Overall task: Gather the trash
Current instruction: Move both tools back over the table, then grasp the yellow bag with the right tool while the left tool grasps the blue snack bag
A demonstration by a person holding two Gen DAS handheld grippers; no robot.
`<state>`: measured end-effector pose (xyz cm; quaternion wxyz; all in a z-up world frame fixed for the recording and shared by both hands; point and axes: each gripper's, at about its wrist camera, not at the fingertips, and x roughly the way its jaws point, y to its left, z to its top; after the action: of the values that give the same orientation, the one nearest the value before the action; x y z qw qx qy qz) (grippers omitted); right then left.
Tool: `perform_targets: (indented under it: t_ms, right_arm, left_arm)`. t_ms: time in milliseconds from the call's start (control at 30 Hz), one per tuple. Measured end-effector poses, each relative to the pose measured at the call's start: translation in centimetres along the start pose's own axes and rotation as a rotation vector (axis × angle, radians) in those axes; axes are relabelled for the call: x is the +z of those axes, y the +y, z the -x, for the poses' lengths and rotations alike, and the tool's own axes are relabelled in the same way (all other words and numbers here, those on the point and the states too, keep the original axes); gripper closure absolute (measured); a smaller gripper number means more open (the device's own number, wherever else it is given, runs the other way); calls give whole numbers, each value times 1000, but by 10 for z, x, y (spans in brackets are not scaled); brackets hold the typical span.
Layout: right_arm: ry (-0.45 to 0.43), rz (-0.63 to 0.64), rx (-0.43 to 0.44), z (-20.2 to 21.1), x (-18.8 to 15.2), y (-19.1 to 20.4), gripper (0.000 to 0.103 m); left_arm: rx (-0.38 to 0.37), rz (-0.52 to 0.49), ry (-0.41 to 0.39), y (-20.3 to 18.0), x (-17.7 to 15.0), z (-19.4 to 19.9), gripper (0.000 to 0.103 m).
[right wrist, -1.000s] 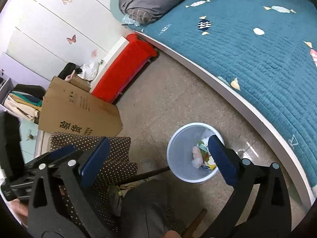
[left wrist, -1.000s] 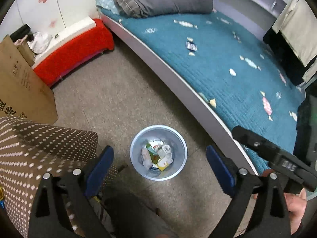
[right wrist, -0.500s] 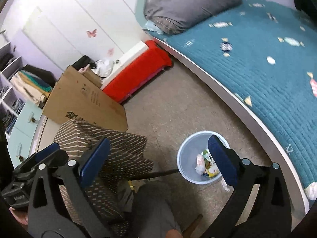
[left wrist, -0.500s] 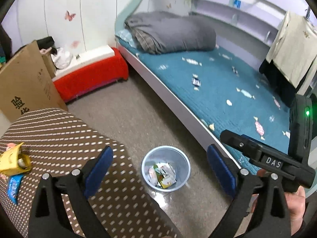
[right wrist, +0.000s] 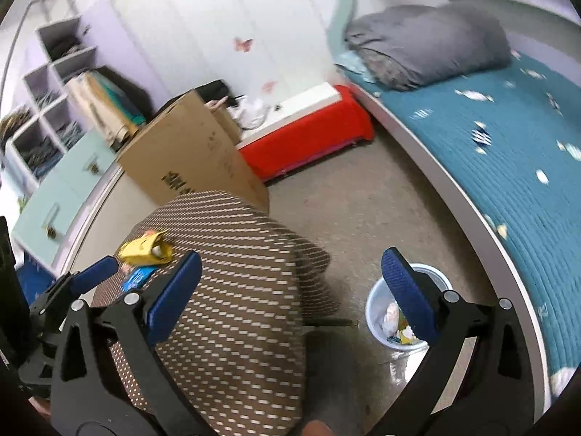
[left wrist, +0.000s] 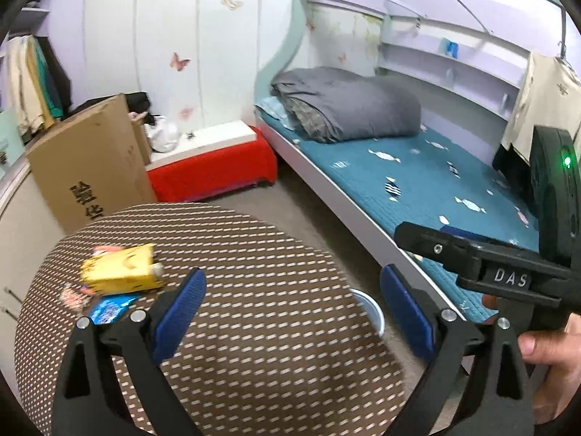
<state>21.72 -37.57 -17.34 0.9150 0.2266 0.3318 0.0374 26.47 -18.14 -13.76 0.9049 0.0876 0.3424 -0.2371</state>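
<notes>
Left wrist view: crumpled yellow carton [left wrist: 121, 270] and glossy blue wrapper [left wrist: 109, 309] lie on the round, brown dotted tabletop [left wrist: 254, 327], left of the left gripper [left wrist: 290, 312], wide open, empty. Right gripper [right wrist: 290, 298] likewise, near a translucent plastic bin [right wrist: 377, 312].

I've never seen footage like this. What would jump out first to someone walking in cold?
Probably the two black grippers with blue pads: the left gripper and the right gripper, both open and empty. Next, the crumpled yellow carton lying on the round brown dotted table, with a blue wrapper beside it. On the floor by the teal bed stands a pale blue trash bin already holding some litter.
</notes>
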Motion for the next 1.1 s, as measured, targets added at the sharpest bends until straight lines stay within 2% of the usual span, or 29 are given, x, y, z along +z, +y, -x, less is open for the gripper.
perform_targets:
  t_ms: [300, 533, 800, 967, 1100]
  right_arm:
    - [49, 219, 66, -39, -10, 83, 6]
    - [96, 420, 142, -76, -17, 140, 6]
    - [158, 639, 168, -142, -28, 198, 6]
    - [158, 780, 166, -169, -30, 226, 6]
    - [206, 841, 218, -191, -27, 239, 8]
  left_arm:
    - [140, 132, -45, 78, -33, 30, 9]
    - [236, 185, -8, 138, -60, 27, 9]
    - [288, 235, 31, 195, -82, 17, 9]
    - [309, 223, 28, 211, -82, 10, 9]
    - [298, 216, 35, 212, -82, 2, 9]
